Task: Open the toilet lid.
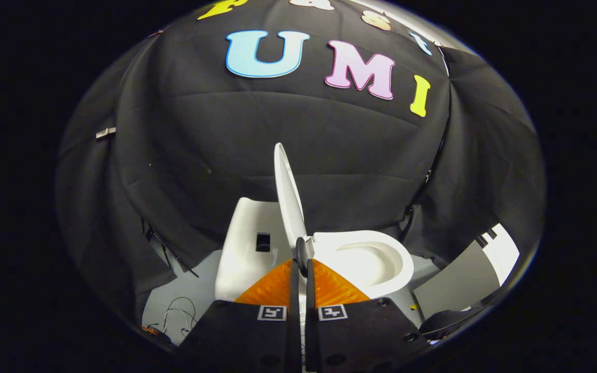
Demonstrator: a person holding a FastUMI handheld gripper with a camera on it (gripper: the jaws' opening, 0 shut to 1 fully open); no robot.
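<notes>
A white toilet point(376, 259) stands on the floor against the black cloth wall, its tank point(246, 243) to the left and its open bowl point(366, 256) to the right. The toilet lid point(288, 197) stands upright between them, seen edge-on and leaning slightly toward the tank. My gripper point(302, 256) is at the lid's lower free edge. Its fingers are drawn together with only a thin slit between them, and the lid's thin edge runs down into that slit. The rim of the bowl lies just beyond the fingertips on the right.
Thin cables point(176, 311) lie on the pale floor left of the tank. A grey panel point(454, 282) and a white board point(500, 251) lean at the right, close to the bowl. Black cloth hangs all around.
</notes>
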